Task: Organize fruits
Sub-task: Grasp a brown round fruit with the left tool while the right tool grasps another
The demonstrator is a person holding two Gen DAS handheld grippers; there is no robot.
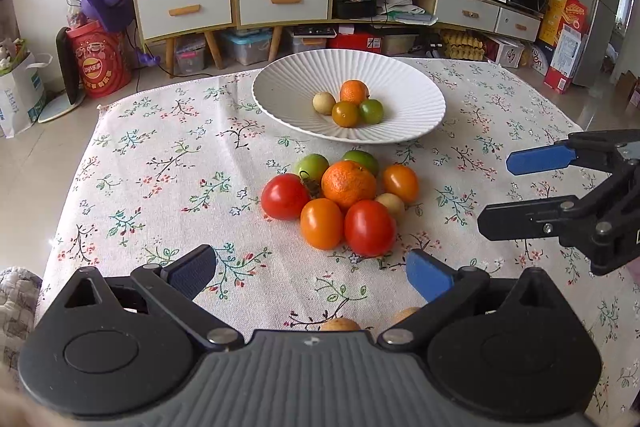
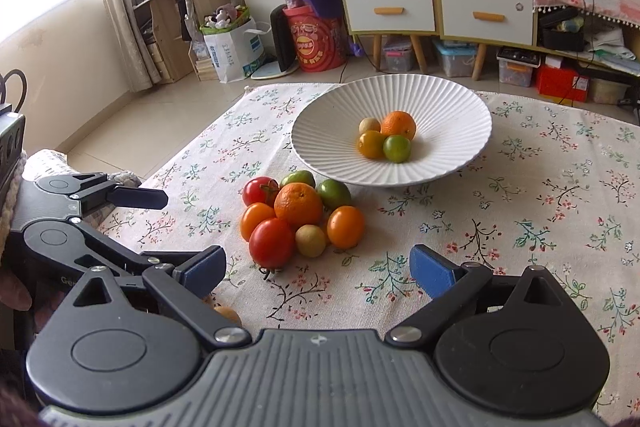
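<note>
Both my grippers hover over the near edge of the tablecloth, empty. Left gripper: jaws wide, nothing between. Right gripper: jaws wide too, nothing between.

White ribbed bowl toward the far edge; four small fruits in it already. Loose cluster of fruits on the cloth mid-table, just in front of the bowl, touching one another: tomatoes, a mandarin, green ones.

Step, as I judge: approach for another pick. Next calls for singling out an outer fruit, likely the near red tomato, closing gently without scattering its neighbours.
</note>
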